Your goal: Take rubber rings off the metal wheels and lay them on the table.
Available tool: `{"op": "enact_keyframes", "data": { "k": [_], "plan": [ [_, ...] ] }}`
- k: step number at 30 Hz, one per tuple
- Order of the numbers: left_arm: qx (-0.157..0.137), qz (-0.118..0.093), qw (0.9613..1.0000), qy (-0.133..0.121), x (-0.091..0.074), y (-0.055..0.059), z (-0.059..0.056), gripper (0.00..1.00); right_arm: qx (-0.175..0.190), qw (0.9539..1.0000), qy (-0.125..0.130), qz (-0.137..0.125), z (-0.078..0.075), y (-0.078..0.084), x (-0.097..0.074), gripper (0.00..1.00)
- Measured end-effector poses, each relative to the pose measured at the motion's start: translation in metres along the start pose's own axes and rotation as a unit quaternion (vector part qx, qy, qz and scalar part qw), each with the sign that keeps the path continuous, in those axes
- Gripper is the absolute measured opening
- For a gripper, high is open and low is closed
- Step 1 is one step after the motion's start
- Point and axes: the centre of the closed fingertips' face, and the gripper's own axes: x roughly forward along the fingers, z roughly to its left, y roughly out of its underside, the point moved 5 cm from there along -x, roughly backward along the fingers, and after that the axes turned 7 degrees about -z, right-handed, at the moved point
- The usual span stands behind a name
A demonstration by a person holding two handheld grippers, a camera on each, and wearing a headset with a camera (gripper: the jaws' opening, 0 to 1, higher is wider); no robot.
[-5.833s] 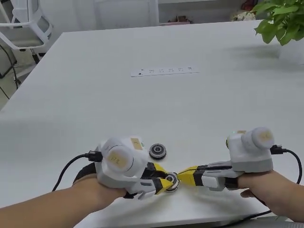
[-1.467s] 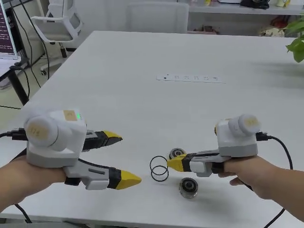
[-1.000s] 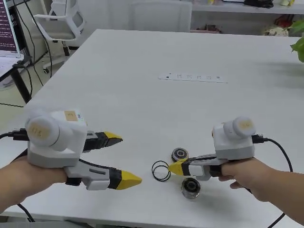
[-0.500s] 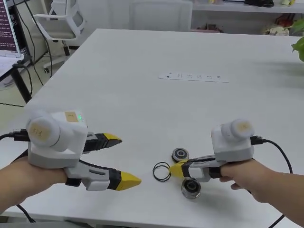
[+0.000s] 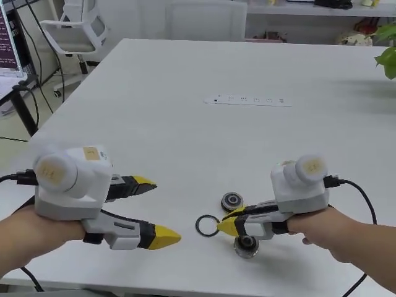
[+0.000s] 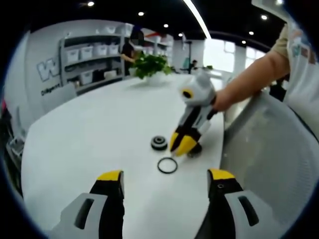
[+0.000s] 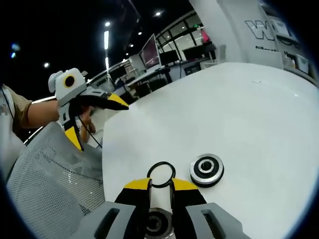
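Observation:
A black rubber ring (image 5: 197, 225) lies flat on the white table (image 5: 185, 117), with the shut tips of my right gripper (image 5: 225, 226) just to its right. One metal wheel (image 5: 232, 200) sits beyond those tips. A second wheel (image 5: 246, 245) lies under the right gripper's jaws. In the right gripper view the ring (image 7: 161, 163) lies just ahead of the right gripper (image 7: 160, 185), one wheel (image 7: 207, 169) to the right, the other wheel (image 7: 158, 221) beneath. My left gripper (image 5: 154, 209) hovers open and empty at the left, facing the ring (image 6: 158, 165) and the wheel (image 6: 159, 143).
A white power strip (image 5: 247, 100) lies flat mid-table. A green plant (image 5: 387, 59) stands at the far right edge. Office chairs (image 5: 62, 31) stand beyond the table's far left corner. Cables trail from both grippers at the table's near edge.
The right gripper's tips have dropped slightly towards the near edge beside the ring. Two overlapping loops seen earlier now look like one. The left gripper has stayed open in place.

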Motion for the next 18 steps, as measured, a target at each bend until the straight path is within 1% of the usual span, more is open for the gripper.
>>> {"op": "enact_keyframes", "data": {
  "k": [6, 15, 18],
  "plan": [
    [0.004, 0.002, 1.0, 0.002, 0.003, -0.004, 0.003, 0.68, 0.003, 0.9997, 0.003, -0.026, 0.0, -0.01, -0.011, 0.16],
    [0.012, 0.004, 0.9999, 0.003, 0.013, -0.013, 0.012, 0.69, -0.007, 0.9985, 0.014, -0.052, -0.006, -0.022, -0.028, 0.19],
    [0.012, 0.003, 0.9999, 0.005, 0.017, -0.016, 0.013, 0.69, -0.011, 0.9982, 0.02, -0.055, -0.009, -0.023, -0.032, 0.2]
  ]
}}
